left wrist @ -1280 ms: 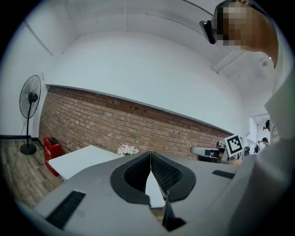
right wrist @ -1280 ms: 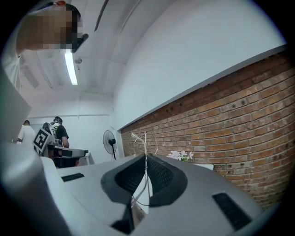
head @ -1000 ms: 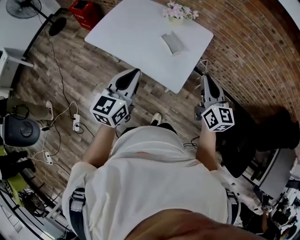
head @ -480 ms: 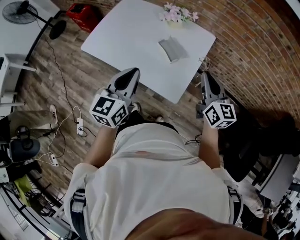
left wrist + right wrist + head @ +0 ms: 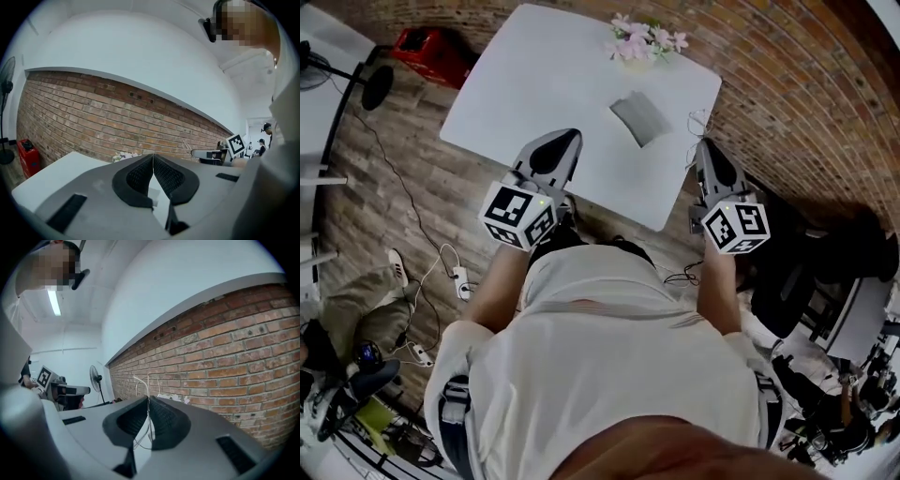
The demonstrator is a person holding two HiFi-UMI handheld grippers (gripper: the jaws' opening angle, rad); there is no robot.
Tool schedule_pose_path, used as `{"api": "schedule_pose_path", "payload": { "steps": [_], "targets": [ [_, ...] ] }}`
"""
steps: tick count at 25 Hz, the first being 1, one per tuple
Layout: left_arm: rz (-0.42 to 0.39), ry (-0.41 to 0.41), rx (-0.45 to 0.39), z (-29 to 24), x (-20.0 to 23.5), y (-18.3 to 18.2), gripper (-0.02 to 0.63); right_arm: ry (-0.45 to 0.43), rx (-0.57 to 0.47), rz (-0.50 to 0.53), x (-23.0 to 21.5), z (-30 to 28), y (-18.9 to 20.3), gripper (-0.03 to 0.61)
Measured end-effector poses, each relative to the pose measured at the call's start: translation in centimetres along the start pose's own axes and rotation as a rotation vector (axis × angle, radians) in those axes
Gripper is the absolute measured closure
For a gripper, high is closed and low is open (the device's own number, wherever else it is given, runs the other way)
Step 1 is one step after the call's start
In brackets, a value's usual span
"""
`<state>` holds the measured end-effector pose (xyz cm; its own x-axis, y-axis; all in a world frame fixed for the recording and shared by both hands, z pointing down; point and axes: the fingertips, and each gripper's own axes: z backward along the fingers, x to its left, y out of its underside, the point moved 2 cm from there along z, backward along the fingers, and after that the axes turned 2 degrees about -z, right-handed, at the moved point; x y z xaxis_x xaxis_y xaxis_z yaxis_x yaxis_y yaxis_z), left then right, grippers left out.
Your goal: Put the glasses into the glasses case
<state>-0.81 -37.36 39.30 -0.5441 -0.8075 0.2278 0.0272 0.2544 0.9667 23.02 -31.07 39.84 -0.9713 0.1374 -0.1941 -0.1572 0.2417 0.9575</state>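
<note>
A grey glasses case [image 5: 639, 117] lies on the white table [image 5: 534, 84], apparently closed, ahead of both grippers. My right gripper [image 5: 701, 145] hovers at the table's right edge, shut on thin wire-framed glasses [image 5: 699, 125] that stick out past its tips. In the right gripper view the glasses' wire [image 5: 148, 380] runs up between the closed jaws of the right gripper [image 5: 148, 401]. My left gripper [image 5: 565, 139] sits over the table's near edge, left of the case. Its jaws meet with nothing between them in the left gripper view [image 5: 153, 157].
A pot of pink flowers [image 5: 637, 42] stands at the table's far edge, beyond the case. A brick wall [image 5: 787, 103] borders the table on the right. A red box [image 5: 431, 52] and cables [image 5: 455, 272] lie on the wooden floor to the left.
The table and case have come closer and shifted left in the head view. Both grippers now reach the table's near edge; their jaws have not changed.
</note>
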Motion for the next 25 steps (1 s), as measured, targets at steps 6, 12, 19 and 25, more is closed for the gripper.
{"api": "schedule_pose_path", "payload": {
  "steps": [6, 12, 19, 25],
  "targets": [
    [0.03, 0.098, 0.055, -1.2, 5.6, 0.4, 0.597, 0.072, 0.005, -0.002, 2.9, -4.3, -0.3, 0.515],
    [0.041, 0.131, 0.081, -2.8, 8.6, 0.4, 0.597, 0.14, 0.072, -0.004, 3.0, -5.7, 1.9, 0.515],
    [0.065, 0.141, 0.095, -4.1, 7.6, 1.3, 0.597, 0.119, 0.212, 0.015, 1.0, -8.3, 4.8, 0.515],
    [0.083, 0.074, 0.112, -3.4, 8.2, 2.1, 0.597, 0.062, 0.406, 0.08, -0.1, -12.6, 10.3, 0.515]
  ]
}}
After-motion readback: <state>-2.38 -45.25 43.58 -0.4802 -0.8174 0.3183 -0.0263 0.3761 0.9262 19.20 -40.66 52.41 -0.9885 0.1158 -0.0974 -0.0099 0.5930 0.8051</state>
